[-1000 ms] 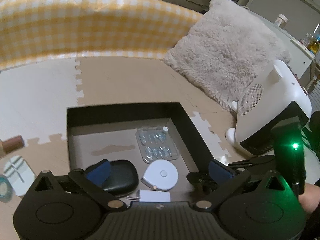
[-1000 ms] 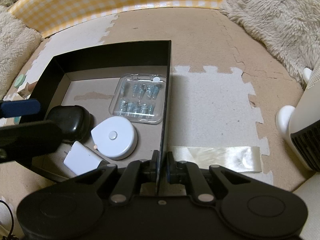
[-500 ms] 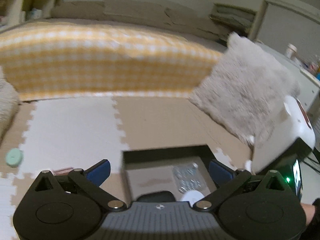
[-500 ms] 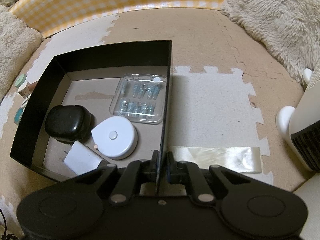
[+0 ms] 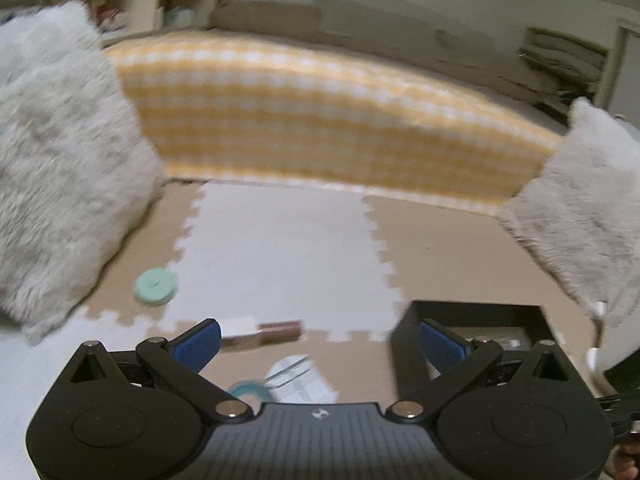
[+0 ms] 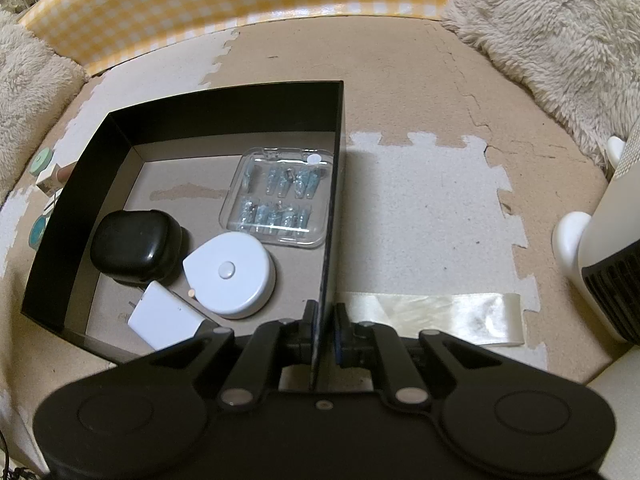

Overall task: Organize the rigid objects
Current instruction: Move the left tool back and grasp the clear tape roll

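A black open box (image 6: pixel 224 108) stands on the foam floor mat. In it lie a black case (image 6: pixel 136 246), a white round tape measure (image 6: pixel 232 272), a white charger (image 6: pixel 160 320) and a clear plastic case (image 6: pixel 280 200). My right gripper (image 6: pixel 324 320) is shut on the box's right wall. My left gripper (image 5: pixel 320 338) hangs open and empty over the mat, left of the box (image 5: pixel 472 312). Under it lie a brown-and-white tube (image 5: pixel 264 330), a mint disc (image 5: pixel 156 286), a teal ring (image 5: pixel 250 390) and a white packet (image 5: pixel 300 376). The left wrist view is blurred.
A yellow checked bed edge (image 5: pixel 320 120) runs along the back. Furry cushions sit at the left (image 5: pixel 60 180) and right (image 6: pixel 560 40). A white heater (image 6: pixel 600 260) stands right of the box. A strip of shiny tape (image 6: pixel 440 316) is stuck to the mat.
My left gripper has come up out of the box and swung left, from over the black case to over the loose items on the mat. The right gripper has kept its hold.
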Tool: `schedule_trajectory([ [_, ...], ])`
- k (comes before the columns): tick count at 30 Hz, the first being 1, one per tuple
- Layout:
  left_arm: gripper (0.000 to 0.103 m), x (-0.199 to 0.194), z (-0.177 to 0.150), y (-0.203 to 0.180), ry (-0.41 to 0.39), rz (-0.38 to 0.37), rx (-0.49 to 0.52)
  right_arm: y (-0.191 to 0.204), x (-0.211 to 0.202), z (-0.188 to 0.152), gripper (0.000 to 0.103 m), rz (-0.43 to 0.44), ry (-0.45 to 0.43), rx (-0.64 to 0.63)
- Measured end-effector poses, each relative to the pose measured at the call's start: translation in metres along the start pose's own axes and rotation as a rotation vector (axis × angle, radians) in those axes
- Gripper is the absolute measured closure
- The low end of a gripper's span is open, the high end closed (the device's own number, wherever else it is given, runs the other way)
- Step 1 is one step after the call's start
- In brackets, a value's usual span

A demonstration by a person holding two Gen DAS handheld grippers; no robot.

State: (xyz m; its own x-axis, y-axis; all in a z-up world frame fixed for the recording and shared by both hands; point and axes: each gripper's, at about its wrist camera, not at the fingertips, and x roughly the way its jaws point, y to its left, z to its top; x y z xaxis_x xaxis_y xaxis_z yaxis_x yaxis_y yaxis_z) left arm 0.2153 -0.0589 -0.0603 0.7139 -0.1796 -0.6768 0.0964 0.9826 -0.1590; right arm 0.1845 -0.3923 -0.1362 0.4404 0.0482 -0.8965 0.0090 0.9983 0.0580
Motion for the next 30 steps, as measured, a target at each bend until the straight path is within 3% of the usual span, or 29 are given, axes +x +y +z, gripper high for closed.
schedule_trajectory([
  [8, 0.002, 0.023, -0.017, 0.030, 0.096, 0.115, 0.006, 0.000, 0.000, 0.000, 0.094, -0.001, 0.002, 0.001],
  [15, 0.035, 0.052, -0.042, 0.042, 0.224, 0.143, 0.047, 0.000, 0.000, 0.000, 0.095, 0.000, 0.002, 0.000],
  [20, 0.046, 0.064, -0.053, 0.040, 0.275, 0.151, 0.091, 0.000, 0.000, 0.000, 0.095, 0.000, 0.002, 0.000],
  [30, 0.047, 0.076, -0.062, 0.034, 0.232, 0.118, 0.128, -0.001, 0.000, -0.001, 0.095, -0.003, 0.003, -0.004],
])
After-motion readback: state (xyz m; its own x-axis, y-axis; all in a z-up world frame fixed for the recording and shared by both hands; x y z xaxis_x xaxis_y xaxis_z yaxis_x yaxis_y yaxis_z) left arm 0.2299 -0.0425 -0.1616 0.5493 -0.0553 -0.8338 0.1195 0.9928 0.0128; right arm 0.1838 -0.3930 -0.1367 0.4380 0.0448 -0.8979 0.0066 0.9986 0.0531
